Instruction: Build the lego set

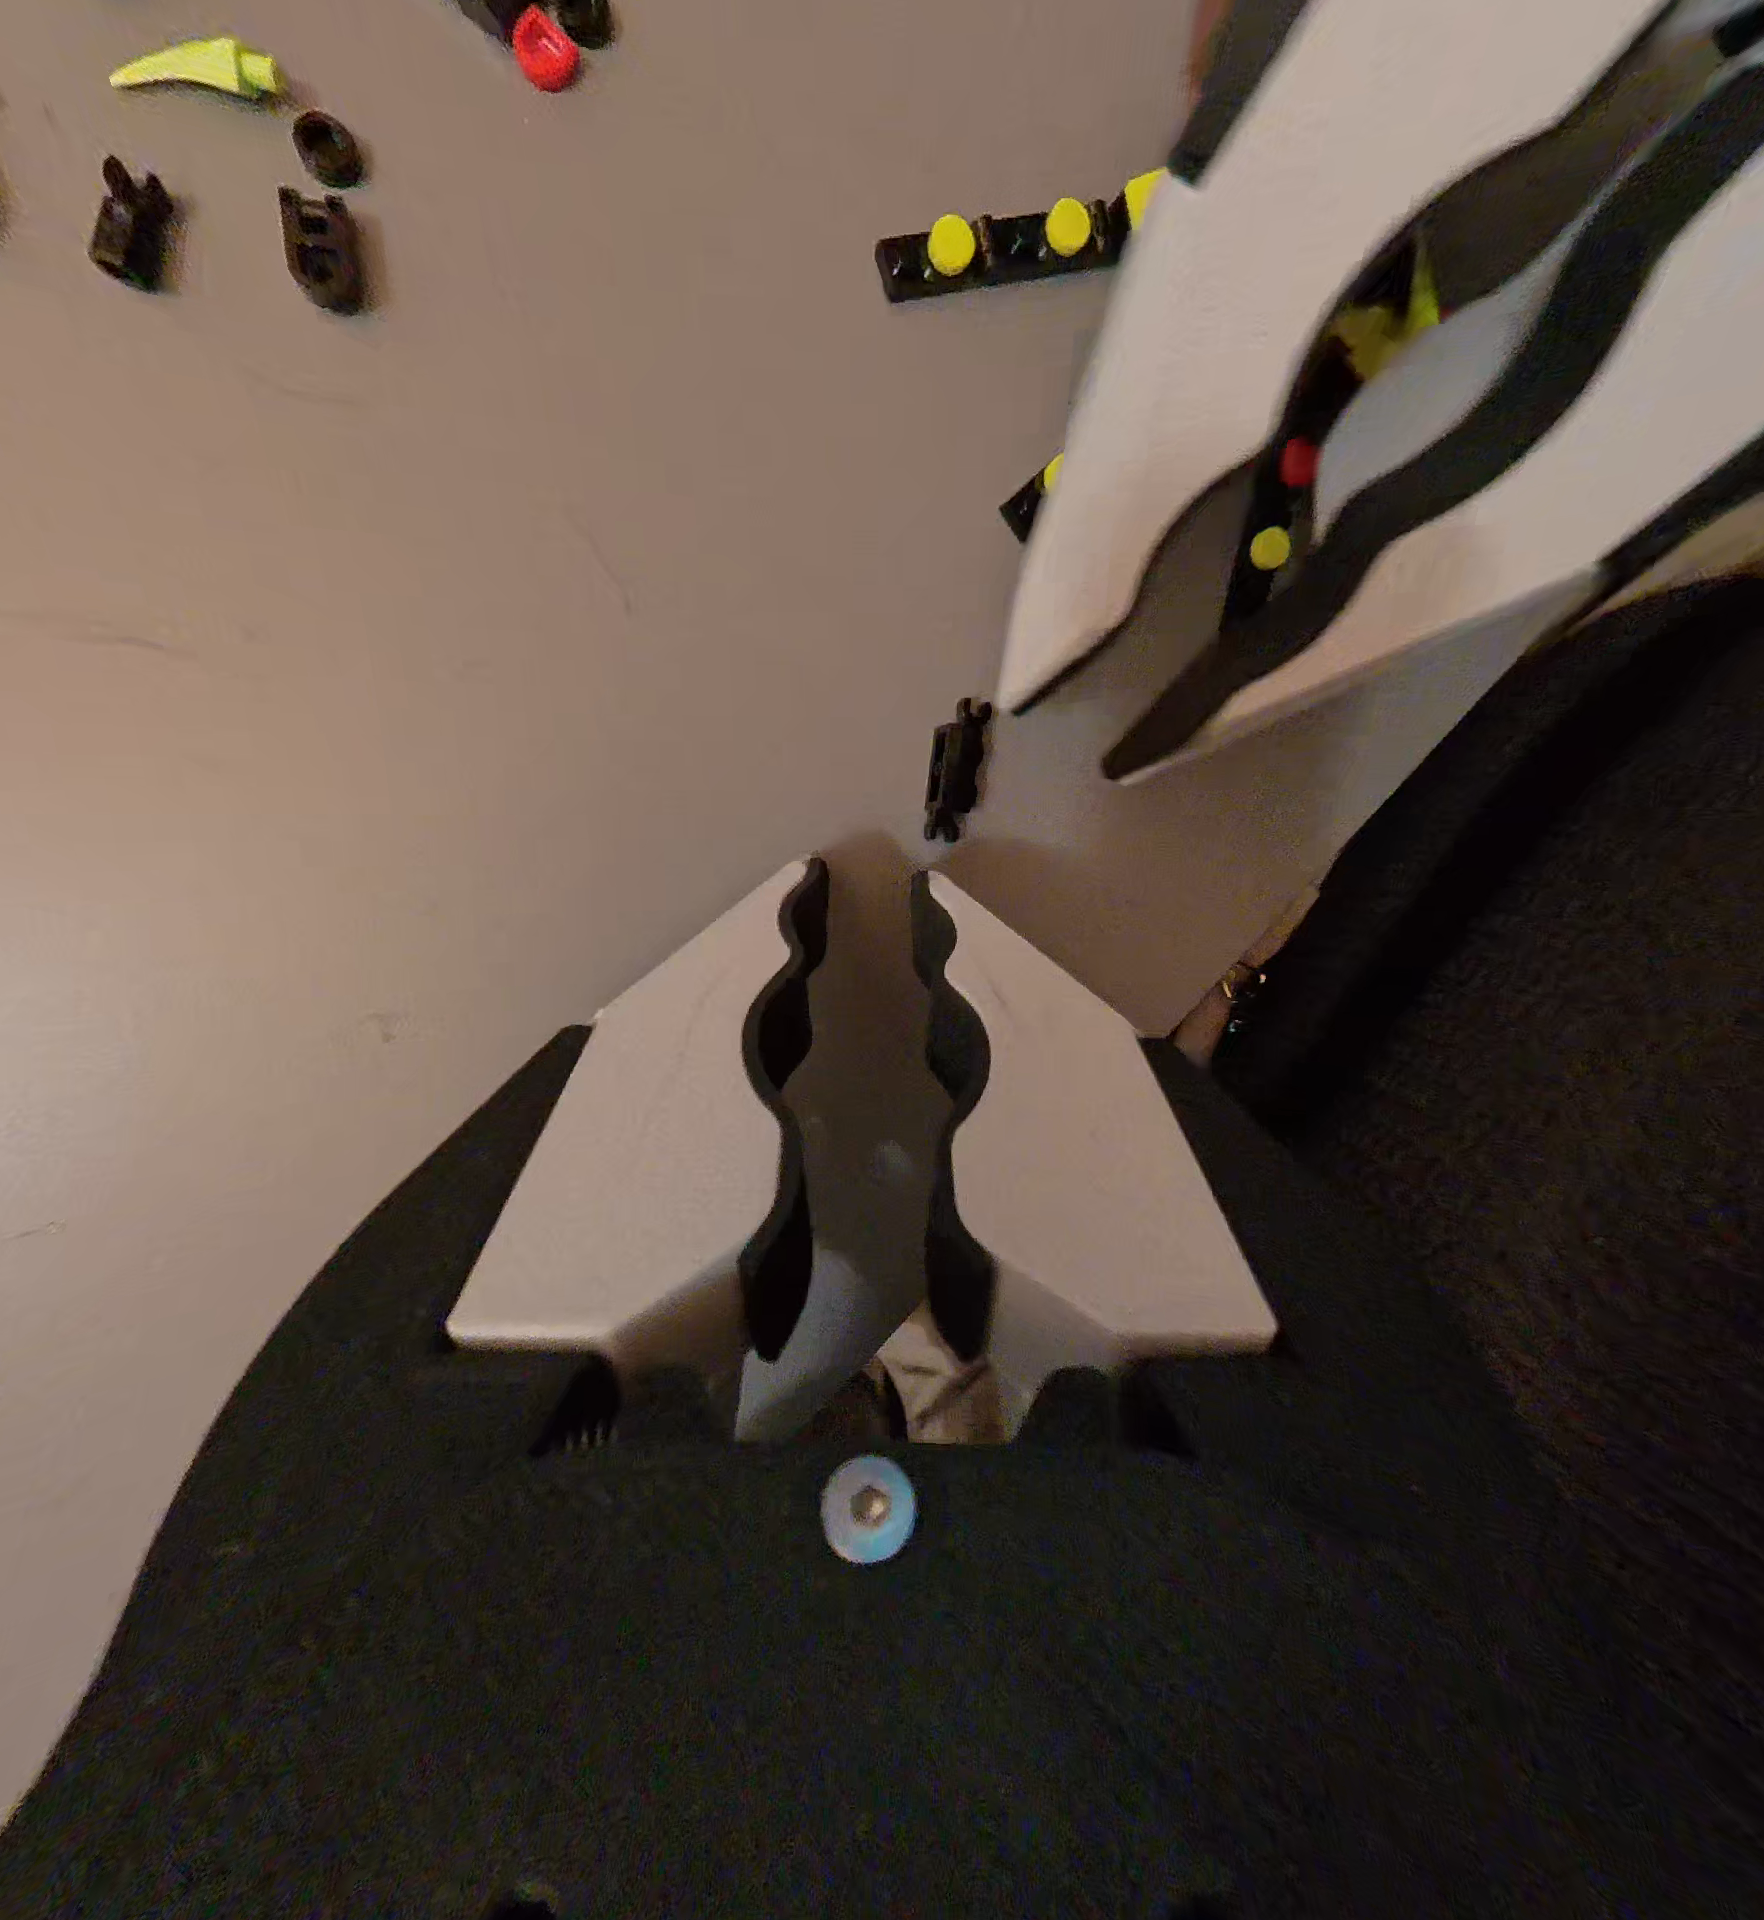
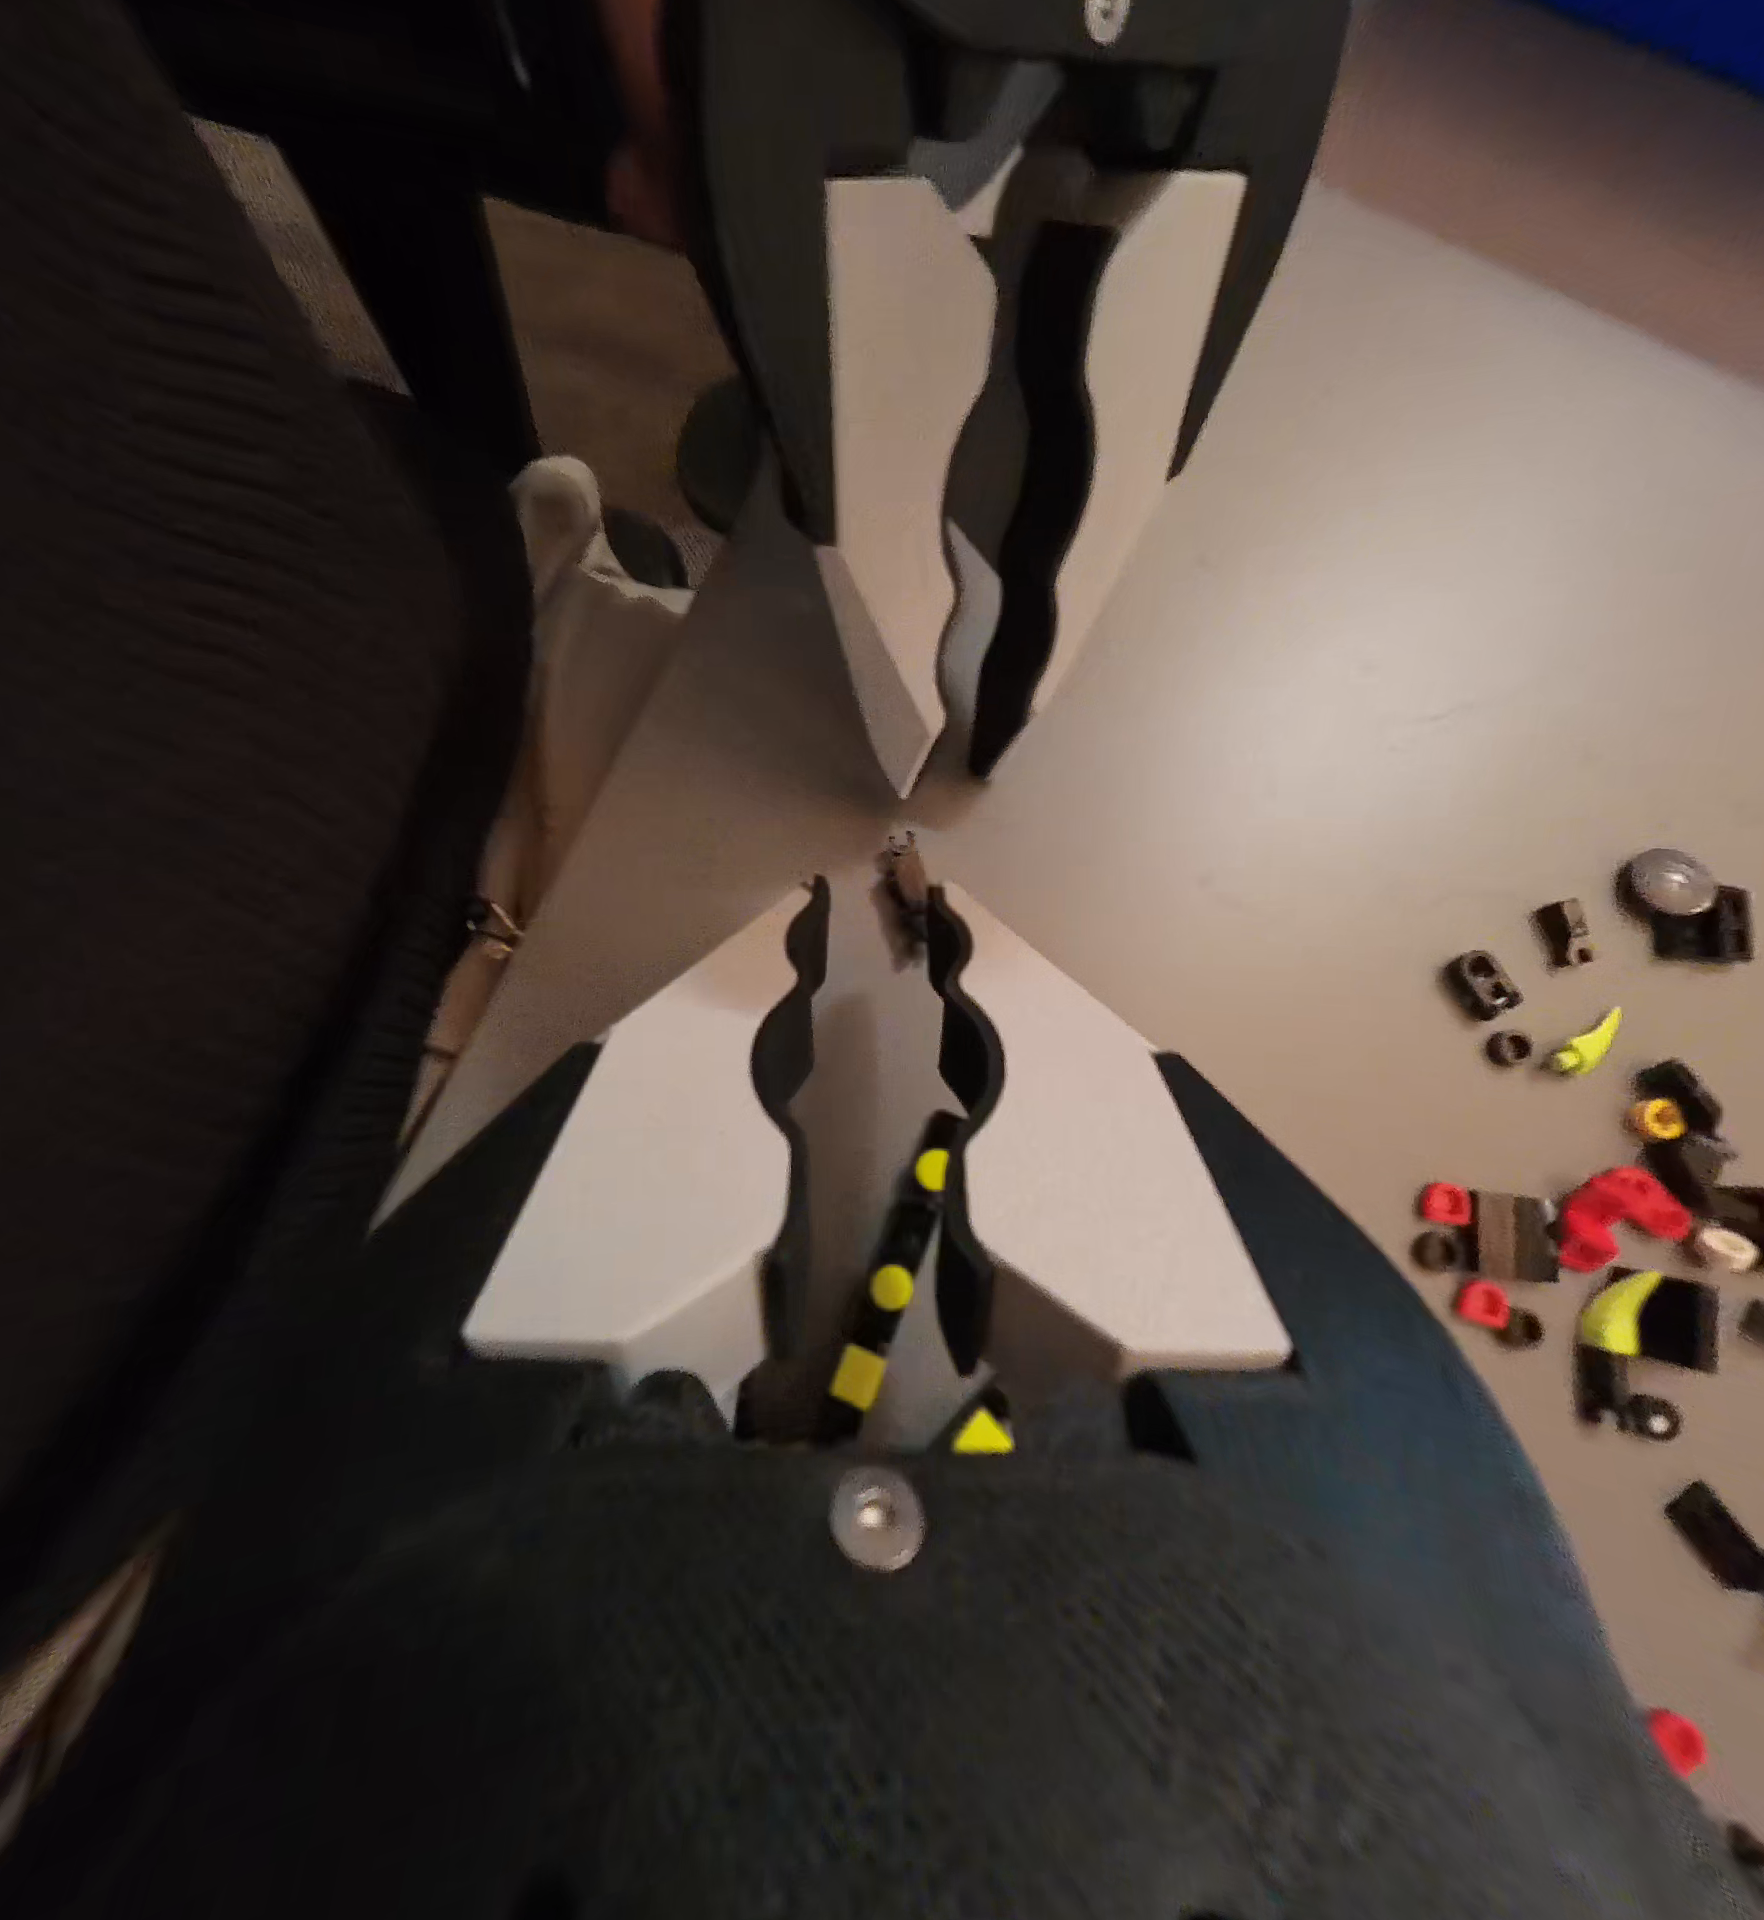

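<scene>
**A:** Left wrist view first. What room do I have?

**B:** My left gripper (image 1: 865, 868) hangs over the pale table (image 1: 390, 675) with its jaws a narrow gap apart and nothing between them. From nine o'clock round to twelve the table is bare; loose pieces sit only along the far edge at eleven, a lime claw piece (image 1: 203, 71) and a red piece (image 1: 545, 52) among them. At four o'clock the table edge drops off to dark fabric.

**A:** And the nearest piece?

**B:** A small black clip (image 1: 956, 767) lies just beyond my right fingertip at one o'clock, long axis running roughly twelve to six. A black strip with yellow studs (image 1: 1003, 249) lies farther off, long axis across the view, its right end hidden behind the right gripper (image 1: 1065, 727).

**A:** Right wrist view?

**B:** My right gripper (image 2: 878, 899) has its jaws a little apart; below them a black bar with yellow tiles (image 2: 893, 1288) runs from six towards twelve, tilted slightly right. I cannot tell whether it is gripped. The clip (image 2: 904, 883) sits at my fingertips, and the left gripper (image 2: 940, 779) points down at it from twelve. The loose pile (image 2: 1626, 1216) lies at three o'clock; the table edge runs along nine.
</scene>
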`<action>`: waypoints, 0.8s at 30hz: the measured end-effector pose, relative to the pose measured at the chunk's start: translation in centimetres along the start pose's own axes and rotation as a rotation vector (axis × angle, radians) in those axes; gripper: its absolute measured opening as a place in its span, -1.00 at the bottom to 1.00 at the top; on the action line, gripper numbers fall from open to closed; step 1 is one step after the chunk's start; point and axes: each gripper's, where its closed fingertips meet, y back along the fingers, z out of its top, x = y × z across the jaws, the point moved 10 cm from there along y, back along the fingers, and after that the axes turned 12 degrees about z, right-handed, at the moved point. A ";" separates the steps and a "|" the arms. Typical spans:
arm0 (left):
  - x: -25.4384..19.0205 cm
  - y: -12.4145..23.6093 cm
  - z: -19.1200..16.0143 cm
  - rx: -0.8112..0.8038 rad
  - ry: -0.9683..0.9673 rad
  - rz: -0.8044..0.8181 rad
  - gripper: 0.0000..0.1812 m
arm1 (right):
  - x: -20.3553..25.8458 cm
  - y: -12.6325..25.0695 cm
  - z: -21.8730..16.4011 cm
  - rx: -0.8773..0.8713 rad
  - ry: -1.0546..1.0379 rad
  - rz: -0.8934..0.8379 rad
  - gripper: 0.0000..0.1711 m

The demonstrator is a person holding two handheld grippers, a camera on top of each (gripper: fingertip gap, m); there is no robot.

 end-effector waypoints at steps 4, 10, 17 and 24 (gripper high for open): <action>0.0 0.0 -0.1 0.001 0.006 -0.012 -0.84 | -0.9 -0.9 0.2 0.072 0.047 0.035 -0.79; 0.3 0.4 -0.4 -0.025 0.045 -0.063 -0.83 | -1.4 -2.0 0.1 0.100 0.034 0.043 -0.89; -0.3 2.1 0.5 -0.270 -0.116 -0.119 -0.58 | -2.4 0.3 0.5 -0.177 -0.249 0.158 -0.92; -2.1 4.1 0.9 -0.641 -0.345 -0.059 -0.68 | -2.3 3.8 -1.4 -0.568 -0.742 0.590 -0.93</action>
